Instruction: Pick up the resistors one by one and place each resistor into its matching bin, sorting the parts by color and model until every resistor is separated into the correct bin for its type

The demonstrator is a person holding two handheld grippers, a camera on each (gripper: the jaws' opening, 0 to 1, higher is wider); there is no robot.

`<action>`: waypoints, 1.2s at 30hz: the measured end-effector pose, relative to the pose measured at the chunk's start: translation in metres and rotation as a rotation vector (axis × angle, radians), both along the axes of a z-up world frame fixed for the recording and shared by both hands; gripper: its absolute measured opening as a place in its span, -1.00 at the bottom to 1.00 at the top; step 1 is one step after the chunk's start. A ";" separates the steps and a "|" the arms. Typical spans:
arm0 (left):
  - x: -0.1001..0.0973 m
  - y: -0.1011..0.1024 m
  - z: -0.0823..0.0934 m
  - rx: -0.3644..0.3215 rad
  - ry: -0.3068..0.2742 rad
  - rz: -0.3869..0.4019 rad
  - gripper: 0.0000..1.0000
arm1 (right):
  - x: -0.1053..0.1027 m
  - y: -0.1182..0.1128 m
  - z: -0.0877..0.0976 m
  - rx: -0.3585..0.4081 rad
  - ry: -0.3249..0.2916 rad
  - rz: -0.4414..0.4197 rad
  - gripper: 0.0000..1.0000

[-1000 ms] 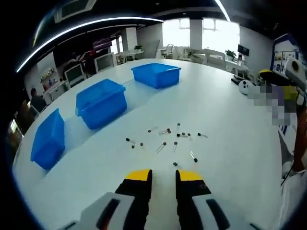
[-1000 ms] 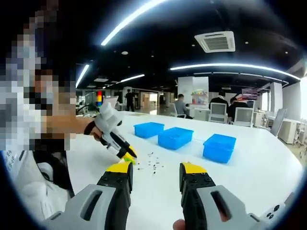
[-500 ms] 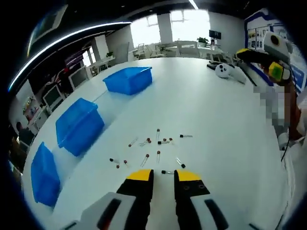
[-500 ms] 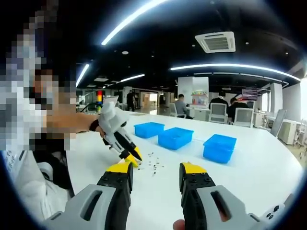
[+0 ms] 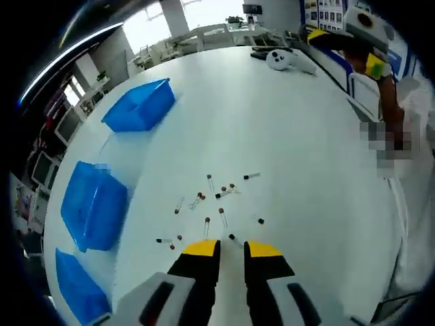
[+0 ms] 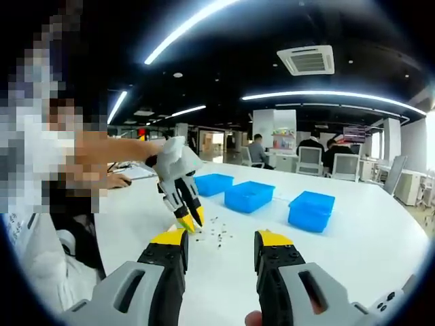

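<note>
One black-headed resistor (image 5: pixel 233 238) lies just ahead of the slightly parted, empty left gripper (image 5: pixel 231 248); straddle only it, then pinch. The right gripper (image 6: pixel 221 238) hangs released.

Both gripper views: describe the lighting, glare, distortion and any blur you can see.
Left gripper view: fisheye bends the white table edge; bright windows blow out at the top; the resistors are small but sharp, with faint shadows. Right gripper view: ceiling strip lights curve with the lens and glare against a dark ceiling; the left gripper over the resistors is slightly soft; the blue bins are clear.
</note>
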State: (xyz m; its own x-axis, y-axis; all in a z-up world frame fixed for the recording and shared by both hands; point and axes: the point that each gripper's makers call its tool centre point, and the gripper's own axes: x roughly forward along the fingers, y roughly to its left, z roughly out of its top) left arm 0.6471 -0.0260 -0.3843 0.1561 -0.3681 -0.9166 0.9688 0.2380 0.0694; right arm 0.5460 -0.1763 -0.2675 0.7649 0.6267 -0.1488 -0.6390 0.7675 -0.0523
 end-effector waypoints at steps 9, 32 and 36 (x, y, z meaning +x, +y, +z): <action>0.004 -0.006 -0.006 0.005 0.014 0.169 -0.73 | -0.002 -0.004 0.001 0.009 0.000 -0.008 -0.19; -0.001 0.001 0.024 -0.108 0.104 0.323 -0.94 | -0.006 0.003 0.004 0.007 -0.006 0.005 -0.19; 0.003 0.003 0.011 -0.093 0.088 0.317 -0.92 | -0.003 0.005 0.005 0.006 -0.006 0.009 -0.19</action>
State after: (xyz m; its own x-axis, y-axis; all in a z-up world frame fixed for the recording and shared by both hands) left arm 0.6499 -0.0234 -0.3731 0.1981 -0.3962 -0.8966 0.8467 0.5300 -0.0471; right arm 0.5429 -0.1712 -0.2623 0.7603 0.6342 -0.1407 -0.6453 0.7622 -0.0515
